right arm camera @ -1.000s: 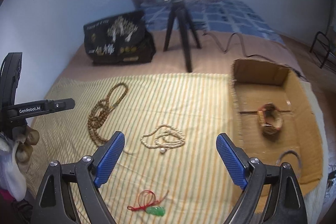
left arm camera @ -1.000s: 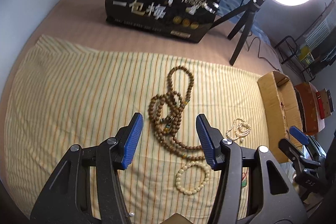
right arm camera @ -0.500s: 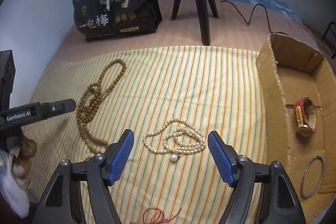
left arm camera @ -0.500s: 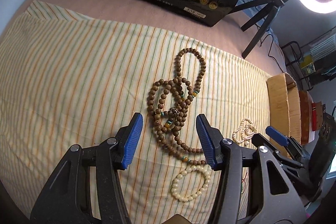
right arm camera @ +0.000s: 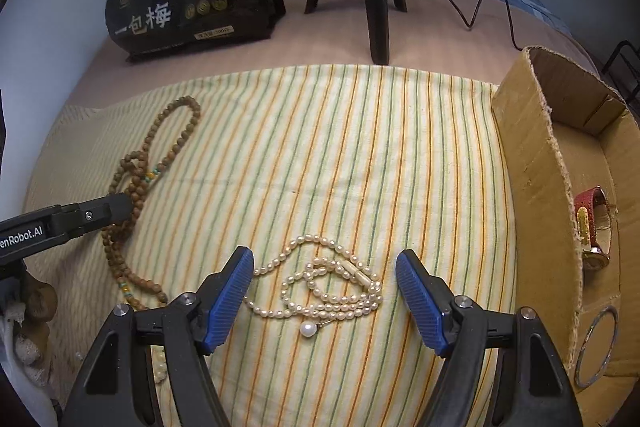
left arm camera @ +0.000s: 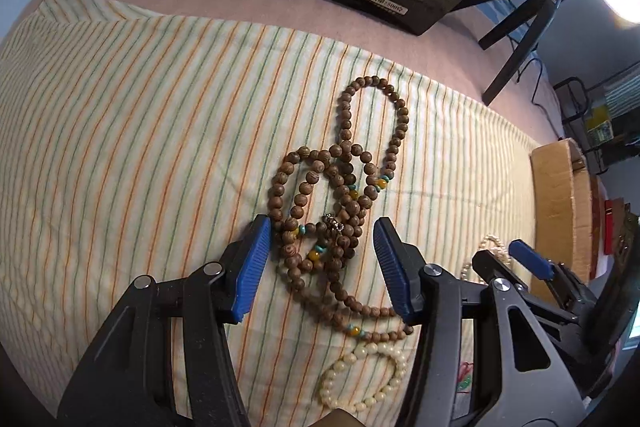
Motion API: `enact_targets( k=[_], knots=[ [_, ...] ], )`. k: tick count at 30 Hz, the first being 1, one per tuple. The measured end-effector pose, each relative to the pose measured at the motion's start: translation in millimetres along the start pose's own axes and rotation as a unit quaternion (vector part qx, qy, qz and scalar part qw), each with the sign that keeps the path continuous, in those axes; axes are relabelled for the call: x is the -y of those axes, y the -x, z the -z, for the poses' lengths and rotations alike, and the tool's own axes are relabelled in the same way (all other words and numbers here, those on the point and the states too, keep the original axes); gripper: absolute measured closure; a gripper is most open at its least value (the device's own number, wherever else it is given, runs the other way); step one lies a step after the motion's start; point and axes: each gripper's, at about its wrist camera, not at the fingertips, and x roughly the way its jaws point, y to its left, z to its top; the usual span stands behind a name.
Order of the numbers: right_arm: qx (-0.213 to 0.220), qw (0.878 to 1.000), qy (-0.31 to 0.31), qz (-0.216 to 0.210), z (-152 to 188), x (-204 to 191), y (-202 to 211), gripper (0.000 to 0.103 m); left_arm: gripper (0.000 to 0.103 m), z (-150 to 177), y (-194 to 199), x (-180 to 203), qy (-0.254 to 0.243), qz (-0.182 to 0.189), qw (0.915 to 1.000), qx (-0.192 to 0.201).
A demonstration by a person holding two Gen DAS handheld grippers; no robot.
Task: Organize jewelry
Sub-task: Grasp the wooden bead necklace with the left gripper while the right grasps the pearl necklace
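In the left wrist view, the left gripper has come down closer to the striped cloth than it was a second ago, and the tangled wooden bead strand now fills the space ahead of it. Its jaws stand about half apart, unchanged, with the knotted middle of the strand between the blue pads; one pad looks just beside the beads, but nothing is pinched yet. A cream bead bracelet lies nearer the camera, partly under the gripper.

In the right wrist view, the right gripper has also dropped and now frames the pearl necklace, which sat well ahead of it a second ago. Its jaws narrowed within that second, then held — still fairly wide, pads clear of the pearls on both sides. The cardboard box stands just right of the cloth, already holding a red watch and a thin bangle.

Both hands seem lined up for a pick — each strand probably goes to the box next.
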Motion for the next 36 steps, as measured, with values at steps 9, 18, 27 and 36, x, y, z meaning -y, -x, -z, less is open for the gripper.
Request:
enact_targets(
  k=[9,18,27,36],
  knots=[
    [-0.008,1.0,0.012,0.007,1,-3,-7,0.028,0.049,6,-11,21,-0.068,-0.053,0.9962,0.009],
    [-0.01,1.0,0.021,-0.01,3,-5,-3,0.071,0.07,6,-11,18,-0.072,-0.07,0.9949,0.011],
    [-0.007,1.0,0.013,-0.024,6,-4,-1,0.098,0.089,2,-5,5,-0.058,-0.064,0.9961,0.018],
    [0.021,0.999,0.005,-0.041,7,1,27,0.098,0.093,0,28,2,-0.044,-0.024,0.9979,0.041]
  ],
)
